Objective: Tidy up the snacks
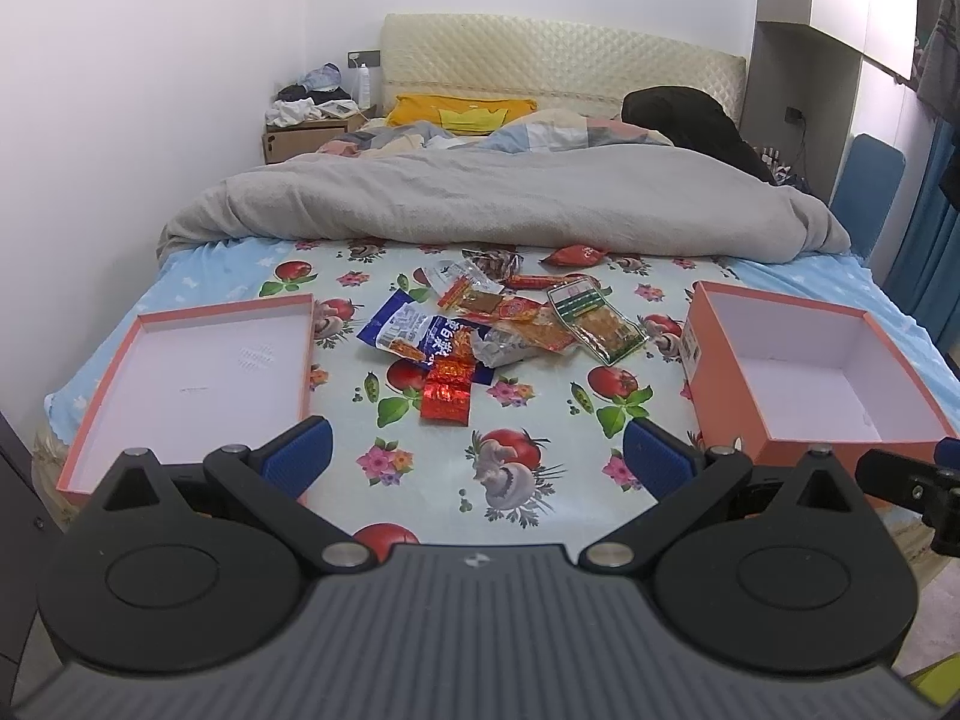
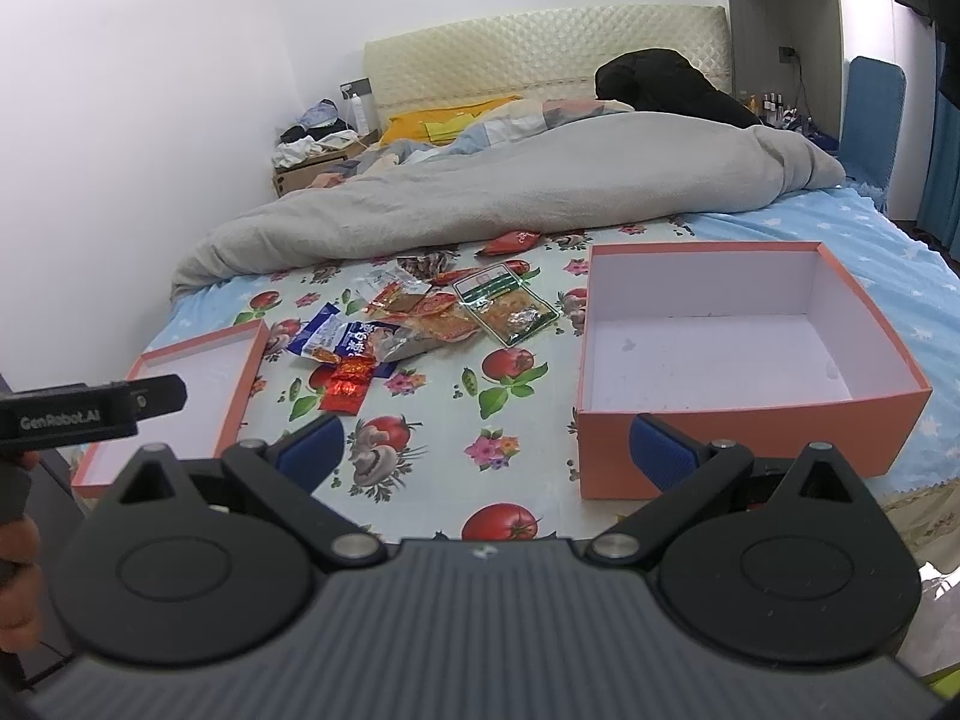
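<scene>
Left gripper (image 1: pixel 477 456): blue-padded fingers spread wide apart, nothing between them, held above the near edge of the floral cloth (image 1: pixel 528 414); right gripper (image 2: pixel 486 450): fingers likewise wide apart and empty, its right pad in front of the near wall of the deep box.

Snack pile (image 1: pixel 498 324): loose packets heaped mid-cloth, between the two boxes and touching neither; a blue-and-white packet (image 1: pixel 402 330) on its left side, a red foil packet (image 1: pixel 447 393) nearest the grippers, a green-edged clear packet (image 1: pixel 600 318) on its right; one red packet (image 1: pixel 576 254) lies apart at the far edge, just beside the folded grey duvet (image 1: pixel 480 198).

Shallow orange lid (image 1: pixel 198 372): left, open side up, reaching the cloth's near-left edge; deep orange box (image 2: pixel 738 336): right, open side up, interior bare.

Bare cloth lies between the grippers and the pile.
</scene>
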A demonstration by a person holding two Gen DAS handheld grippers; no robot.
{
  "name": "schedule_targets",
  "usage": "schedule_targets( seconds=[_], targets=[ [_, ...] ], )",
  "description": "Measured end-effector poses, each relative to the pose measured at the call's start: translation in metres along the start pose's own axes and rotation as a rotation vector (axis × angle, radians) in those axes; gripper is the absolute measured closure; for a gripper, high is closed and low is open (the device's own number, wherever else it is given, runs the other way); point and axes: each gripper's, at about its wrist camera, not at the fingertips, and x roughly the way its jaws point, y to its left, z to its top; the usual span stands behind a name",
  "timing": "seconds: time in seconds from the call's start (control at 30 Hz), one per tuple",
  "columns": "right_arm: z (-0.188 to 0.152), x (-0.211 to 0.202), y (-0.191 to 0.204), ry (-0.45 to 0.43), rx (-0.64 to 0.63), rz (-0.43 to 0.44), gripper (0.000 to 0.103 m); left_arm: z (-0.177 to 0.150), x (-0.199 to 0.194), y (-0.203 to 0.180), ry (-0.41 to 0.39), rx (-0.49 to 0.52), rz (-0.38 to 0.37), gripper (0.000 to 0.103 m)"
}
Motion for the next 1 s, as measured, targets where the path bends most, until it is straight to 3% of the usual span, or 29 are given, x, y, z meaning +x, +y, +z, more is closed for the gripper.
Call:
schedule_targets(
  seconds=[1.0],
  targets=[
    [-0.014,0.011,-0.01,-0.019,0.039,0.012,0.0,-0.022,0.031,-0.011,0.043,0.019,-0.029,0.0]
  ],
)
